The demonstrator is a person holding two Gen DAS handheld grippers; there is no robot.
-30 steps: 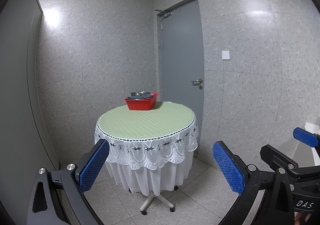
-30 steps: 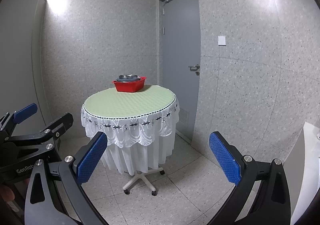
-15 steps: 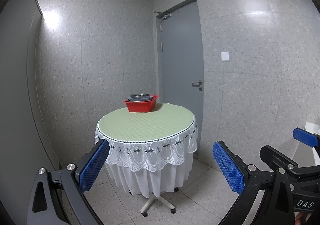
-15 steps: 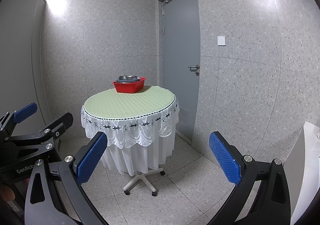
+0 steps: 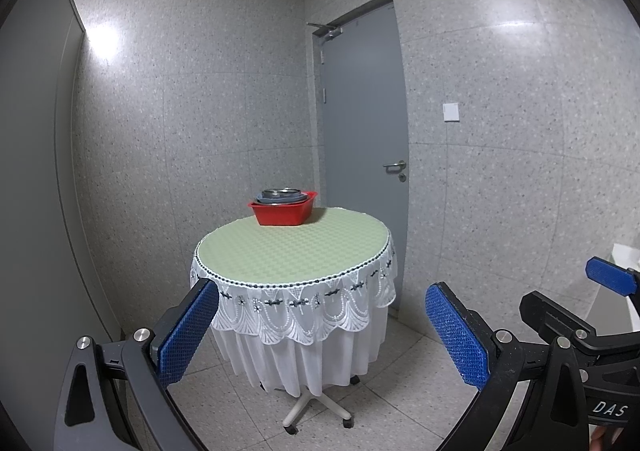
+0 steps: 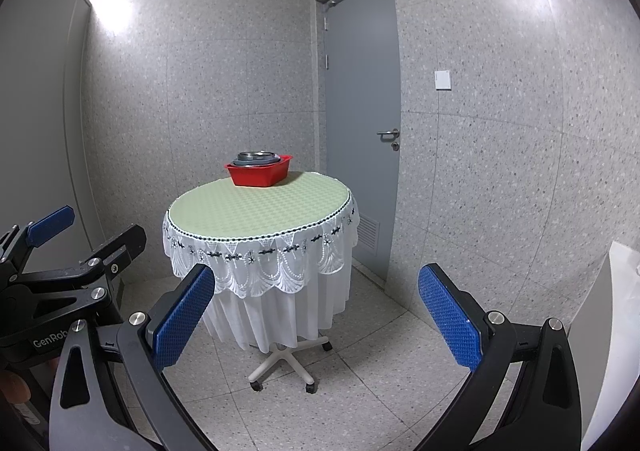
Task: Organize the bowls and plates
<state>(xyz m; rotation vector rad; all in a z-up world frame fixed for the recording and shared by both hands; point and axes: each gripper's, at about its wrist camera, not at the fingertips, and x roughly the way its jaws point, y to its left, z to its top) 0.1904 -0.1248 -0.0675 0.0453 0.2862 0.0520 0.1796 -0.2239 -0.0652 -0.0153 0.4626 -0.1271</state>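
A red tub (image 5: 283, 209) (image 6: 260, 172) stands at the far edge of a round table (image 5: 292, 247) (image 6: 260, 211) with a green cloth and white lace skirt. Stacked metal and grey dishes (image 5: 282, 196) (image 6: 259, 157) sit inside the tub; their kinds are too small to tell. My left gripper (image 5: 322, 331) is open and empty, well short of the table. My right gripper (image 6: 316, 315) is likewise open and empty, back from the table. Each gripper also shows at the edge of the other's view.
A grey door (image 5: 364, 139) (image 6: 360, 111) with a lever handle is behind the table at the right. Speckled walls close in on the left and the back. The table stands on a wheeled base (image 6: 288, 365) on tiled floor. A white object (image 6: 608, 331) is at the right edge.
Both views have shifted slightly; the table sits a little lower and nearer in the left wrist view. Both grippers stay open and empty.
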